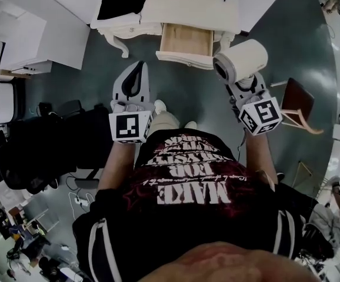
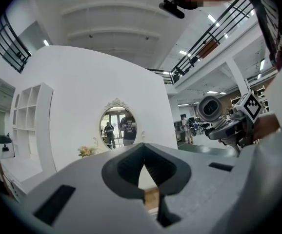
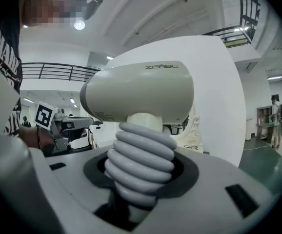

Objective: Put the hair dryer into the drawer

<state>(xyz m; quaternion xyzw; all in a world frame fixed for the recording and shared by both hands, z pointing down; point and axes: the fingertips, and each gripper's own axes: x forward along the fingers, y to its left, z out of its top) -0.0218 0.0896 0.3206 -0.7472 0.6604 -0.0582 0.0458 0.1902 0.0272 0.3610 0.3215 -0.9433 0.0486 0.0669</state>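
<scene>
A cream hair dryer [image 1: 240, 60] with a ribbed grey handle [image 3: 140, 160] stands upright in my right gripper [image 1: 242, 86], whose jaws are shut on that handle. Its barrel [image 3: 141, 91] lies across the right gripper view. It hovers just right of the open wooden drawer [image 1: 186, 40] of the white dressing table [image 1: 176, 7]. My left gripper [image 1: 138, 69] is held level to the drawer's left, its jaw tips [image 2: 143, 152] together with nothing between them. A sliver of the drawer's wood [image 2: 151, 197] shows below the tips. The left gripper view also catches the dryer [image 2: 210, 108] at the right.
An oval mirror [image 2: 117, 126] stands on the table against a white wall. A black cloth [image 1: 122, 3] lies on the tabletop's left. A brown chair [image 1: 296, 106] stands on the floor to the right. White shelving [image 1: 17, 34] and black equipment [image 1: 46, 140] are at the left.
</scene>
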